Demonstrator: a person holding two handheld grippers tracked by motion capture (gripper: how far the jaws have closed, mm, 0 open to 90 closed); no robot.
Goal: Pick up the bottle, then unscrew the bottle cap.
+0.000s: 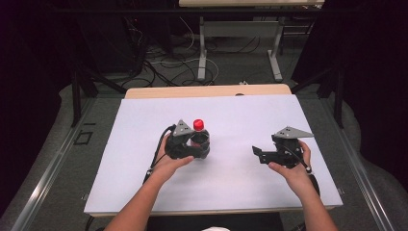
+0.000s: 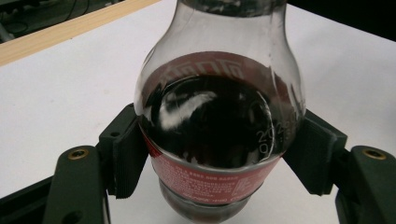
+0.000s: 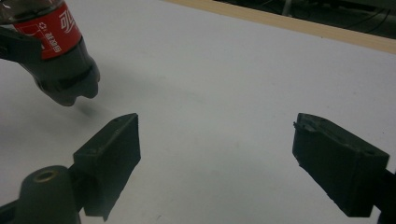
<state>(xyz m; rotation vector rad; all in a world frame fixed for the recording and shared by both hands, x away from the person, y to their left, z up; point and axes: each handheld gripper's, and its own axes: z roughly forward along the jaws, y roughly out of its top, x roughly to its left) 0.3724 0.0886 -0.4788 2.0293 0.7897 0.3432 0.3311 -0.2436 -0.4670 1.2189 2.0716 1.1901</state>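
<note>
Left gripper [image 1: 192,147] clamped on the cola bottle [image 1: 199,139] at its label, upright mid-table (base seemingly just off the sheet), grasp done, red cap [image 1: 198,124] on, right gripper [image 1: 257,153] wide open, empty, well apart, yet to help.

White-topped table [image 1: 231,120], wooden far edge.
</note>
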